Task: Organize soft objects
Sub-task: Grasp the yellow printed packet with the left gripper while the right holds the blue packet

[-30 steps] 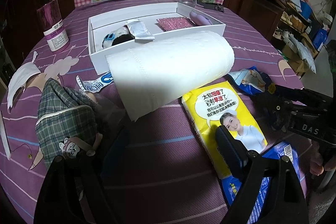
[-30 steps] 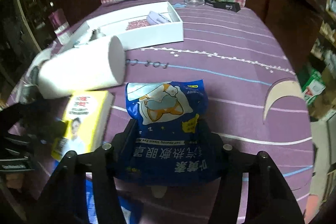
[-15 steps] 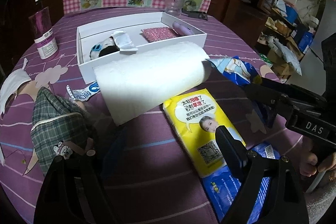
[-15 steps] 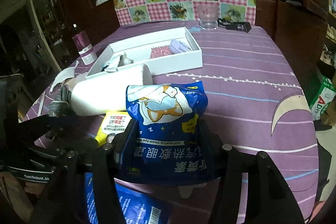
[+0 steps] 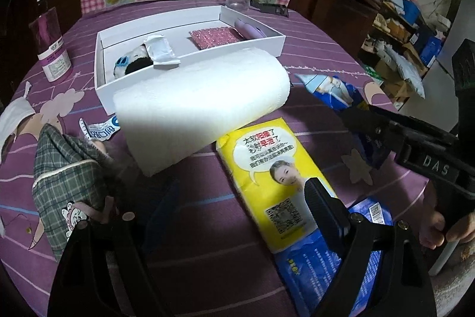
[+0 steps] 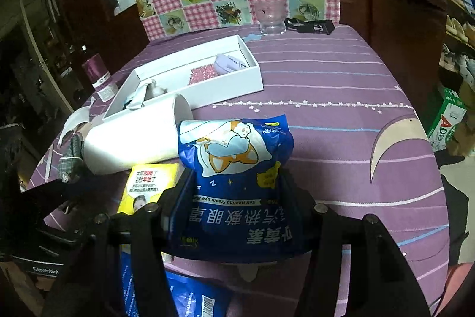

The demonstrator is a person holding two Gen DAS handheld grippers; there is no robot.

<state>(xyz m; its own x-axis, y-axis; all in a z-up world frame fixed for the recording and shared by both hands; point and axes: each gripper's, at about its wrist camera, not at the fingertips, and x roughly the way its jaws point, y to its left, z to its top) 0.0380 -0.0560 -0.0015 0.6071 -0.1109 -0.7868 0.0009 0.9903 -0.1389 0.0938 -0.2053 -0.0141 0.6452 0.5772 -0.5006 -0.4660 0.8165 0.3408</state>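
My right gripper [image 6: 234, 198] is shut on a blue eye-mask pouch [image 6: 234, 168] and holds it above the purple tablecloth; the pouch also shows in the left wrist view [image 5: 335, 91]. My left gripper [image 5: 237, 207] is open and empty over the cloth, between a plaid fabric pouch [image 5: 65, 177] and a yellow tissue pack [image 5: 276, 171]. A white paper roll [image 5: 202, 106] lies in front of the white box [image 5: 190, 70]. The box holds a pink sponge [image 5: 215, 36], a lilac item [image 5: 251, 28] and a small soft toy [image 5: 130, 66].
A purple bottle [image 5: 50, 46] stands far left. A white face mask [image 5: 14, 115] lies at the left edge. A clear glass [image 6: 271, 17] and a black object [image 6: 308, 25] sit at the far edge. A blue packet [image 5: 314, 254] lies under the yellow pack.
My right gripper has lifted the blue pouch higher off the cloth. My left gripper has drawn back and risen a little, staying open.
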